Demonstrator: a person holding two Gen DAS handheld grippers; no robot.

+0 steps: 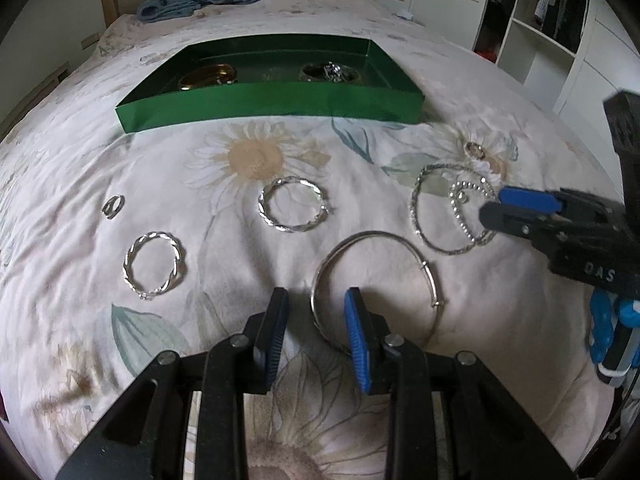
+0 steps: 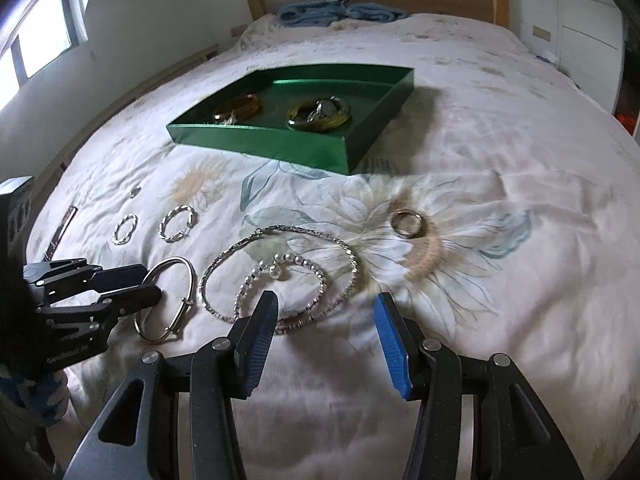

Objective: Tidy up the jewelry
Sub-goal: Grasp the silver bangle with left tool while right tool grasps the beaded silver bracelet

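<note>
Two twisted silver bangles [image 1: 155, 265] lie on floral quilt [image 1: 360, 140].

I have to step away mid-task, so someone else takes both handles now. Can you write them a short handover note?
Left claw: open, holding nothing, astride the rim of the plain silver bangle.
Right claw: open, empty, over the beaded bracelet lying inside the thin sparkly bangle.
Green tray: on the bedspread, further up the bed, already holding a few gold-toned pieces.
Left on the bedspread: two twisted silver bangles, small silver ring, gold-toned ring, plus the three above.
</note>
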